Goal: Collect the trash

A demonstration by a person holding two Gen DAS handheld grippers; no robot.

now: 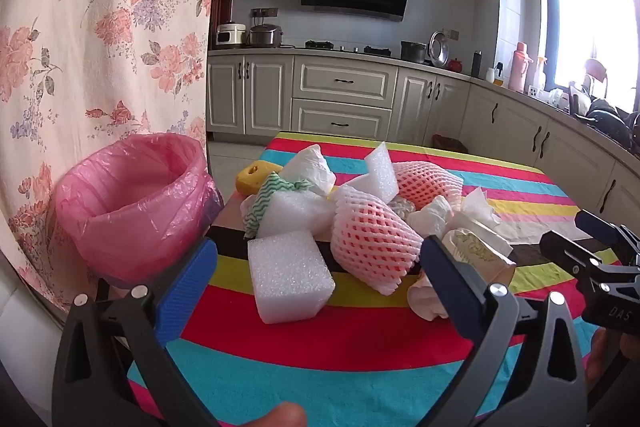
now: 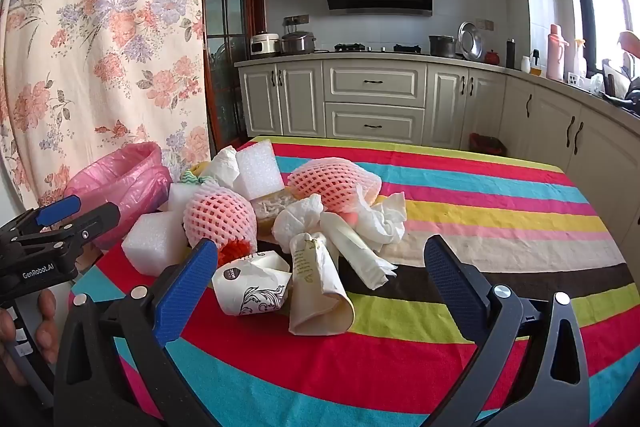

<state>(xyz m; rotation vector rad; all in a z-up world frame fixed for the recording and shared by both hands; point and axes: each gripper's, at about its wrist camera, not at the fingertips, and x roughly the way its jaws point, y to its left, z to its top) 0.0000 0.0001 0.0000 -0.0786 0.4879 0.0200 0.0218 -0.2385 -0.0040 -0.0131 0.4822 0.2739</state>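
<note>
striped tablecloth (image 2: pixel 480 195) covers the table — on it foam blocks (image 1: pixel 290 275), netted fruit (image 1: pixel 374 241), crumpled tissues (image 2: pixel 380 219), paper cups (image 2: pixel 320 291).

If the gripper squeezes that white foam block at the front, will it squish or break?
The white foam block would probably squish a little, not break: its surface looks bubbly and soft. It is likely very light for its size. With its flat sides on the striped tablecloth, it should slide rather than roll if pushed.
</note>
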